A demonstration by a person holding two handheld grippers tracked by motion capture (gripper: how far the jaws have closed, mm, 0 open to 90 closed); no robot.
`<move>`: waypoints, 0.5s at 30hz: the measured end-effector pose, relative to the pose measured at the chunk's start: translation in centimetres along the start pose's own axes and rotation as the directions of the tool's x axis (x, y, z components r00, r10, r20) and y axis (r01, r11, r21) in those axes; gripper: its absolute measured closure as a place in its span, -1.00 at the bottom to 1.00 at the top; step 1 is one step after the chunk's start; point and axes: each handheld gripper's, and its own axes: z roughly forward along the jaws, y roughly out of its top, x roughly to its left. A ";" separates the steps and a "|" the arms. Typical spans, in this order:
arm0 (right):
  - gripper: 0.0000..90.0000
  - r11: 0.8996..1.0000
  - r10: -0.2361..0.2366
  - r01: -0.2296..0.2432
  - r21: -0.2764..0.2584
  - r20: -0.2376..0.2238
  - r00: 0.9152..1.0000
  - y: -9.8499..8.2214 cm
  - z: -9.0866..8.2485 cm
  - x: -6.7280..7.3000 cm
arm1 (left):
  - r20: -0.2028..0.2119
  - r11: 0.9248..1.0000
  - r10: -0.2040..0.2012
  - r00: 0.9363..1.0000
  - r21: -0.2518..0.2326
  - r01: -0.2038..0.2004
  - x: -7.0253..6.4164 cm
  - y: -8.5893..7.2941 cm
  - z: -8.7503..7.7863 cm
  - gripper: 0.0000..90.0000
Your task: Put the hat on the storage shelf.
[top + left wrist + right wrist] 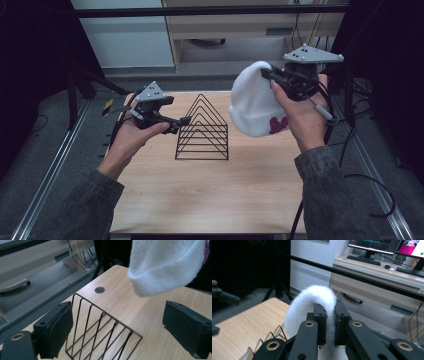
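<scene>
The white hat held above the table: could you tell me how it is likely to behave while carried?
The white hat probably stays floppy: it droops from the right gripper, pinched by one edge. Its fuzzy knit should resist slipping. It looks light and may swing near the wire rack.

Lab or office-type workspace w/ a recording rig. Light wood table [210, 195] set between metal floor rails [47, 185], black frame bar [200, 11] overhead, dark curtains at the sides. Behind: desk [372, 270] w/ monitors [374, 245], keyboards [363, 260], loose cables [75, 252]; grey carpet floor [45, 280].
</scene>
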 end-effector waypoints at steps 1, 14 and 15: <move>0.86 1.000 0.003 -0.003 -0.002 -0.006 1.000 0.4 0.3 0.0 | 0.002 1.000 -0.002 1.000 -0.004 0.002 0.1 0.1 0.0 -0.79; 0.85 0.999 -0.011 0.009 -0.036 -0.039 0.999 3.1 3.3 1.7 | 0.018 1.000 -0.024 1.000 -0.010 0.024 0.4 -0.1 0.5 -0.72; 0.85 0.999 -0.008 0.006 -0.038 -0.044 0.999 3.3 3.5 1.9 | 0.020 1.000 -0.027 0.999 -0.014 0.027 0.3 -0.1 0.6 -0.71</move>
